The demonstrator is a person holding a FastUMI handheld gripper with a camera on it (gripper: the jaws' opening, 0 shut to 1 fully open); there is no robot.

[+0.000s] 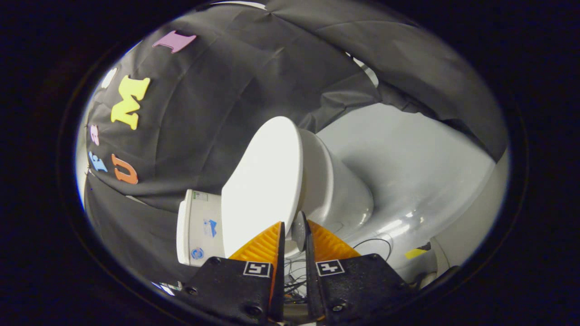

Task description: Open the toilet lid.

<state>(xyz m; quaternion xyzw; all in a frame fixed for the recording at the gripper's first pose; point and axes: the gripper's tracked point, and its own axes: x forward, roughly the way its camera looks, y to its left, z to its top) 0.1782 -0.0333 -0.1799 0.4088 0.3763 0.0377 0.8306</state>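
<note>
Gripper view, tilted hard, so the whole toilet [317, 181] lies canted across the scene. Toilet lid [265, 181] white, oval, down on the bowl, its broad top face turned toward the camera. Front rim of the toilet lid reaching right down to the fingertips of the hand-held gripper [294, 231]. Fingers [260, 246] drawn close, only a narrow gap left between them, and in that gap the lid's front edge, seemingly nipped from both sides; hard to tell whether both pads truly press on it. Bowl [344, 194] white and rounded, just beside the toilet lid on the side away from the cistern, bulging out beneath it. Cistern [197, 228] white, boxy, at the lid's hinge end, touching the black cloth wall [217, 90] behind it; small blue marks on its face, too small to make out. Pale glossy floor [408, 172] beyond the bowl, with bright reflections on it. Thin dark cables [376, 242] on the floor near the foot of the bowl, close past the fingers. Small yellow strip [415, 253] on the floor farther out from the bowl than the cables, well apart from the toilet lid
</note>
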